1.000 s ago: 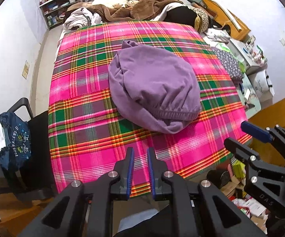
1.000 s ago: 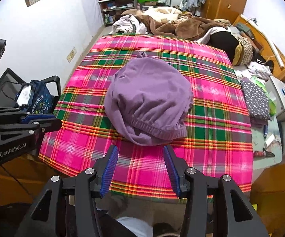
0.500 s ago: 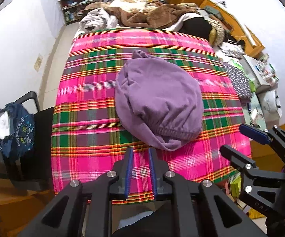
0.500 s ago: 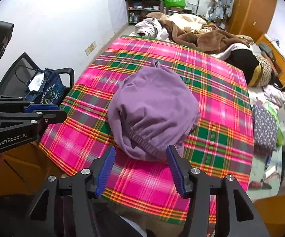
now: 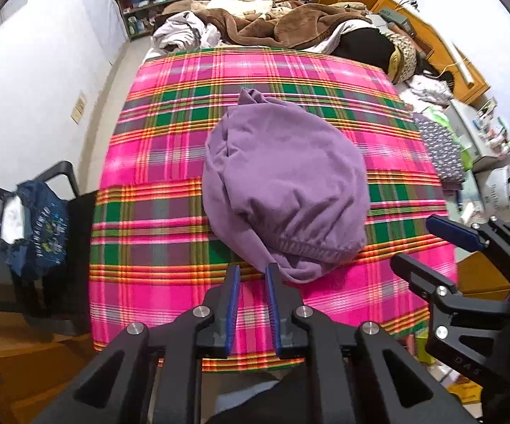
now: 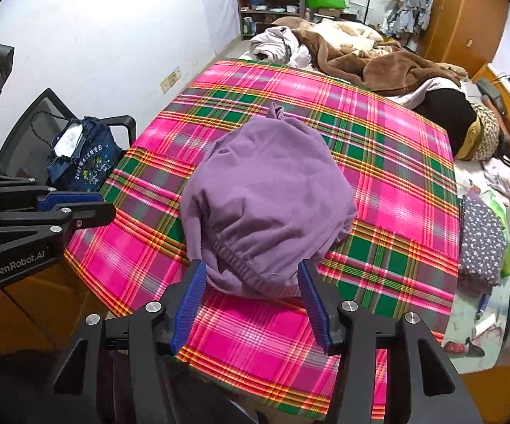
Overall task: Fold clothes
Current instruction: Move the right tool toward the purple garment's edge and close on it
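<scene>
A purple garment (image 5: 286, 183) lies bunched in a mound on the pink and green plaid cloth (image 5: 170, 233), its elastic hem facing me. My left gripper (image 5: 253, 272) hovers just short of the hem's left end, its jaws a narrow gap apart with only plaid showing between them. My right gripper (image 6: 251, 272) hangs over the near hem of the purple garment (image 6: 265, 205), jaws wide open and holding nothing. Each view also catches the other tool: the right gripper (image 5: 410, 242) at the right edge, the left gripper (image 6: 108, 205) at the left edge.
A black chair with a dark blue bag (image 6: 82, 155) stands against the plaid cloth's (image 6: 396, 190) left side. Brown blankets and clothes (image 5: 290, 24) are heaped at the far end. A folded dotted garment (image 6: 481, 243) and clutter lie to the right.
Both grippers have closed in on the garment's near hem, which now sits right at their fingertips. The right jaws stand a little wider. The garment has not moved.
</scene>
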